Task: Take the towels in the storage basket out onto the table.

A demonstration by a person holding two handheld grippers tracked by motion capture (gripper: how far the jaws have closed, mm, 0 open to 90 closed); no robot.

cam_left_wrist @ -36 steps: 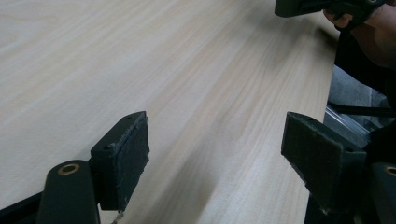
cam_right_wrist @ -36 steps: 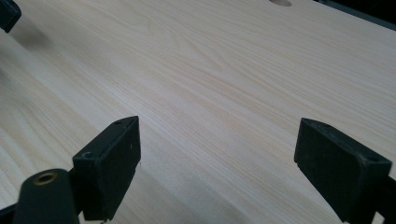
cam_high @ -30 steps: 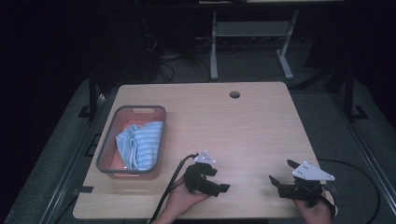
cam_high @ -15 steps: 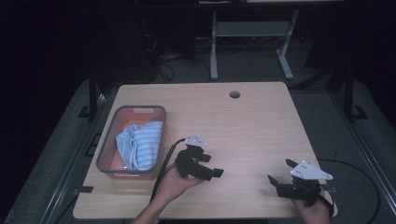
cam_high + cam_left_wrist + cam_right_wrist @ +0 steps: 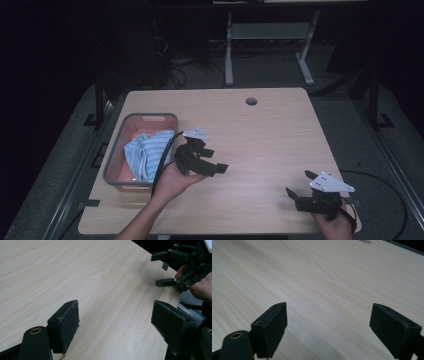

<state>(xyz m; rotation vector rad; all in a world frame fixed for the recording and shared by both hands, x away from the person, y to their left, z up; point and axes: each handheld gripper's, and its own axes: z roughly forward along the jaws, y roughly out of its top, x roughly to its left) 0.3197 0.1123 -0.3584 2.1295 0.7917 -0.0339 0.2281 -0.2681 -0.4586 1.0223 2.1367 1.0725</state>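
I hold my left gripper (image 5: 220, 168) over the bench (image 5: 280, 130), toward 9 o'clock from its middle, its fingers (image 5: 65, 327) spread wide and gripping nothing. In the left gripper view only bare pale wood lies between them. My left hand (image 5: 172, 181) cups the gripper from below, and its cable (image 5: 162, 160) arcs back over the rim of the bin (image 5: 150, 117).

The bin sits just beside that gripper, at about 9 o'clock on the bench, with a striped blue cloth (image 5: 145, 152) bunched inside it.

My right gripper (image 5: 299, 192) rests near the 5 o'clock corner of the bench, well apart from the left one. Its fingers (image 5: 272, 327) also stand wide open and empty over plain wood. A round hole (image 5: 251, 101) marks the bench near 12 o'clock.
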